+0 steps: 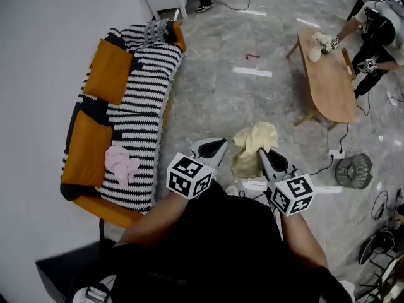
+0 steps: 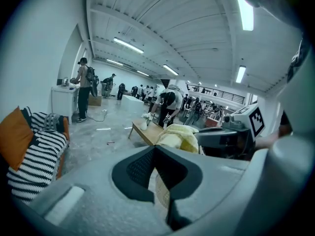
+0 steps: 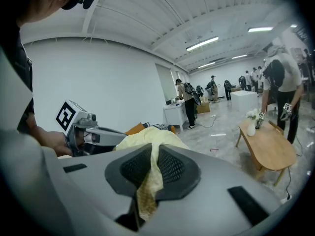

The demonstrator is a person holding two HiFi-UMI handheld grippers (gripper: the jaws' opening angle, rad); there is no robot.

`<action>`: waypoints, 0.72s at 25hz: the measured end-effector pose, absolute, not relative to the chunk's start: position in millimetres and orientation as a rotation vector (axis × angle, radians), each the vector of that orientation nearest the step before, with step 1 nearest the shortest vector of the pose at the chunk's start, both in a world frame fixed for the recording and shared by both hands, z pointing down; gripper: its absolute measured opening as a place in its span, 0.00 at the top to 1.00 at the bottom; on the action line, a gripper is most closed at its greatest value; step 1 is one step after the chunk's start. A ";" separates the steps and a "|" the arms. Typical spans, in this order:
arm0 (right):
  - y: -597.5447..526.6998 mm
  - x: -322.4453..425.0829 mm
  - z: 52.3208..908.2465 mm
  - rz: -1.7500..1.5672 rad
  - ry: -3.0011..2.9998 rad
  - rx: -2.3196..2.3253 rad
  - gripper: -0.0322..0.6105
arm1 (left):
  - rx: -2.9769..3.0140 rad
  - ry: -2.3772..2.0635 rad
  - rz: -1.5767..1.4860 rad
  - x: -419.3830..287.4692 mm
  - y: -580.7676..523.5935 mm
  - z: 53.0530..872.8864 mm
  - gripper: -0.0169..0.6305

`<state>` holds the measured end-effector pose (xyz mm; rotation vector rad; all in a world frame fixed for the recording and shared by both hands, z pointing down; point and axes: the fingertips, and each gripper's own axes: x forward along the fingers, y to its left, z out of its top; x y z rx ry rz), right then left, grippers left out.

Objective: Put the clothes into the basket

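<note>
yellow cloth (image 1: 252, 145) hangs above the floor (image 1: 221, 93), pinched at one edge by the left gripper (image 1: 216, 146) and at another by the right gripper (image 1: 269, 156). i see no basket. if one thin pinch slips, the cloth can drop.

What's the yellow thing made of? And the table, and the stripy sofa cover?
The yellow cloth looks like thin, soft, matte fabric: it crumples and hangs in folds. The table seems light wood, smooth: even tan top, slim legs. The striped cover looks knitted, perhaps yarn: its bands are bumpy.
</note>
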<state>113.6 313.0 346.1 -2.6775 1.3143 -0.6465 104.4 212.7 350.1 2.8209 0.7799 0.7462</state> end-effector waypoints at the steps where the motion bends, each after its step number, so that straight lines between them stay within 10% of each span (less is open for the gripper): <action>1: 318.1 114.6 346.3 -0.646 1.284 -2.684 0.88 | 2.816 0.804 0.753 107.8 216.8 350.8 0.97; 18: 316.6 135.8 327.0 -0.637 0.917 -2.760 0.88 | 2.704 1.207 0.773 161.8 221.5 338.2 0.97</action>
